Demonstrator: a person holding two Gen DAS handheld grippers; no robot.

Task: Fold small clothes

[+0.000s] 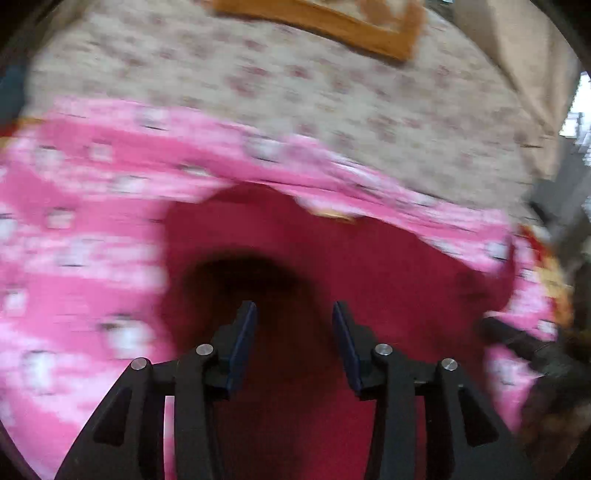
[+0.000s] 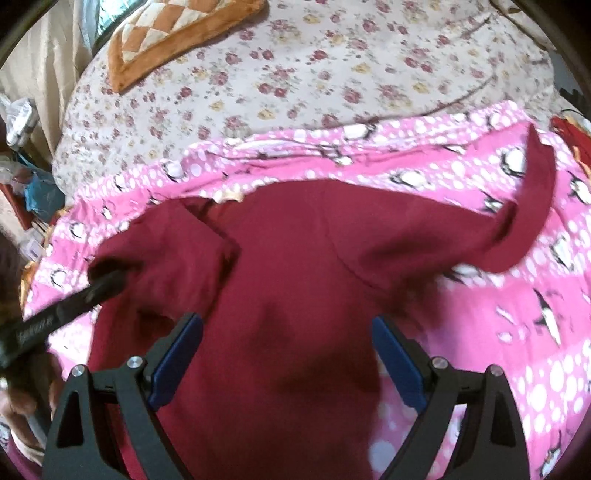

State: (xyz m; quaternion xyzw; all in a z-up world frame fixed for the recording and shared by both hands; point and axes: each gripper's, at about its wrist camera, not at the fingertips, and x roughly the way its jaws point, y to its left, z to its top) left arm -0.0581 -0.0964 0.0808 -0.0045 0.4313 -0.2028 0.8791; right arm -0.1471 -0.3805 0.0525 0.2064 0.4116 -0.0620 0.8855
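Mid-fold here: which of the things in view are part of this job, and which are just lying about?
Part of the job:
maroon shirt
left gripper, open above it
right gripper, open above it

Just lying about:
pink penguin blanket, under the shirt
floral bedsheet
orange checked cushion
clutter beside the bed

Black grippers (image 2: 288, 354), blue pads (image 2: 177, 358), silver pivot screws.
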